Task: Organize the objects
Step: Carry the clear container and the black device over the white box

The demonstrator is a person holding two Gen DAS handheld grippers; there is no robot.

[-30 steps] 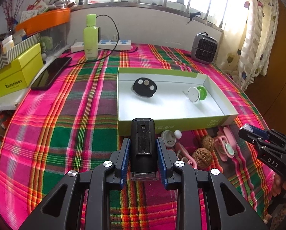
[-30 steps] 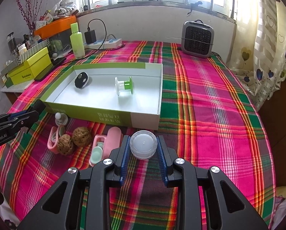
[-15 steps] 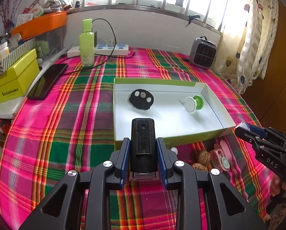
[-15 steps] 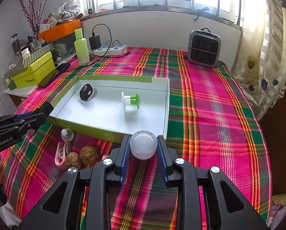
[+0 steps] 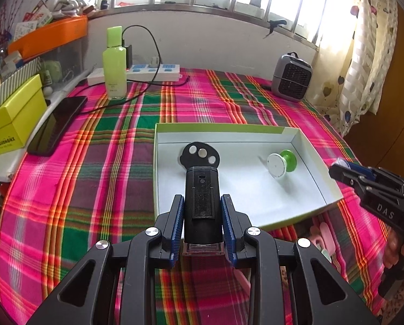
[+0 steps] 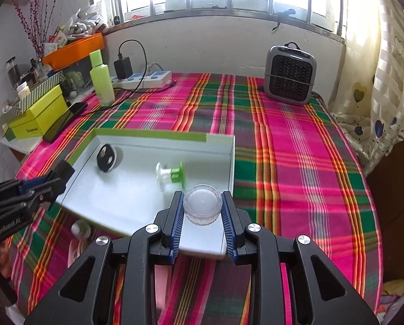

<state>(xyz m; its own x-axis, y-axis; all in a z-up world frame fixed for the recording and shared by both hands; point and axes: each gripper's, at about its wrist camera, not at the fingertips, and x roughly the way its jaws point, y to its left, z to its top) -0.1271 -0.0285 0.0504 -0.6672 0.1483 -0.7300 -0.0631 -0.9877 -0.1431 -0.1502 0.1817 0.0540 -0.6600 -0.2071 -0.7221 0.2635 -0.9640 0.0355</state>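
Left wrist view: the left gripper is closed on a black rectangular plastic block, clamped across its 2 long sides. It is judged light, stiff and smooth, so a mid-body hold suits. The green-rimmed white cardboard tray lies just ahead.

Right wrist view: the right gripper is closed on a clear round plastic jar, held across its ribbed wall above the tray's near corner. It is judged light, rigid and slippery.

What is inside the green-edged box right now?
Inside the box lie a black disc with round holes and a green-and-white spool. The right gripper, shut on a clear round jar, covers the near corner, so anything there is hidden.
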